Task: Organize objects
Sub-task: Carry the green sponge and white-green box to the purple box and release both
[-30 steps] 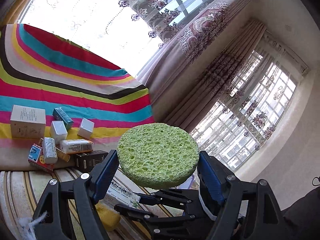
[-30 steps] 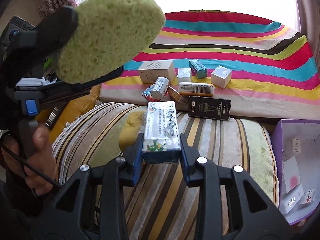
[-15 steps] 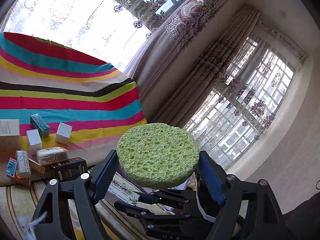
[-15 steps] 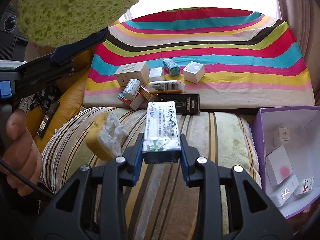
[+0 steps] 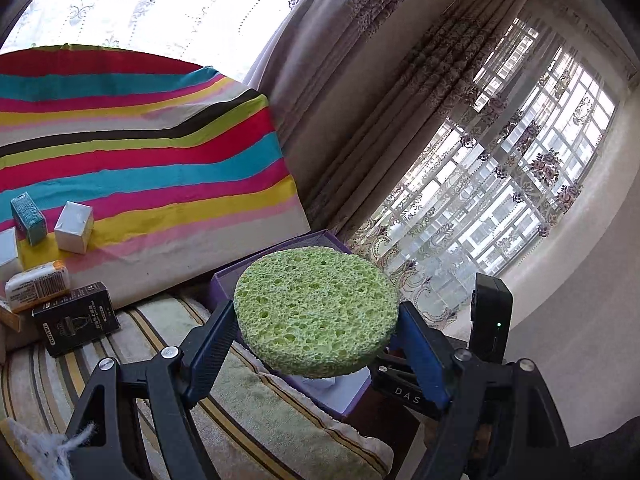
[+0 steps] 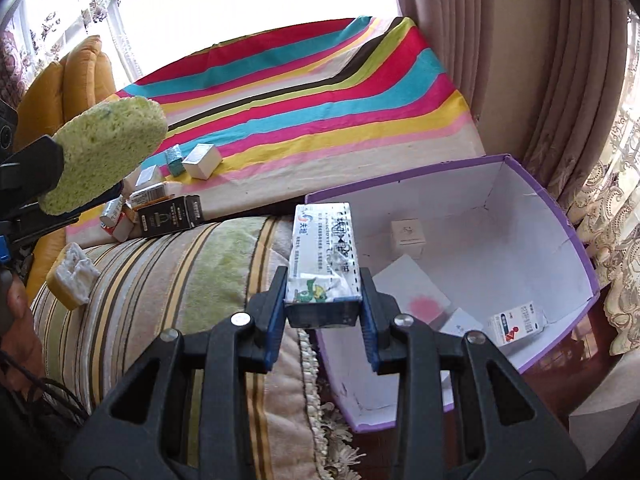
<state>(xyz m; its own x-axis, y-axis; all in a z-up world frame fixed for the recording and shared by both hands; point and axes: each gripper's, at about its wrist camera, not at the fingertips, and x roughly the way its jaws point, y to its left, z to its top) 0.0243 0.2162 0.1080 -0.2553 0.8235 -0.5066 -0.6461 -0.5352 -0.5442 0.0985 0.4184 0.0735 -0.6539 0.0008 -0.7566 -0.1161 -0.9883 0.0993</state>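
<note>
Green sponge (image 5: 316, 310) between left jaws

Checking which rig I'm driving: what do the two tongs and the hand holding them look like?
Both tongs, left and right, have matte black skeleton frames with triangular cutouts, silver screw heads at the joints and blue pads inside the fingers. The other tool seen from the left camera bears white letters "DAS" and a small green light. A bare hand grips the left handle, with a black cable nearby.

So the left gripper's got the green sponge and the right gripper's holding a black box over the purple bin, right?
Not quite. The right gripper holds a white and blue box, as the right wrist view shows. The left gripper does hold the green sponge, near the purple bin.
</note>
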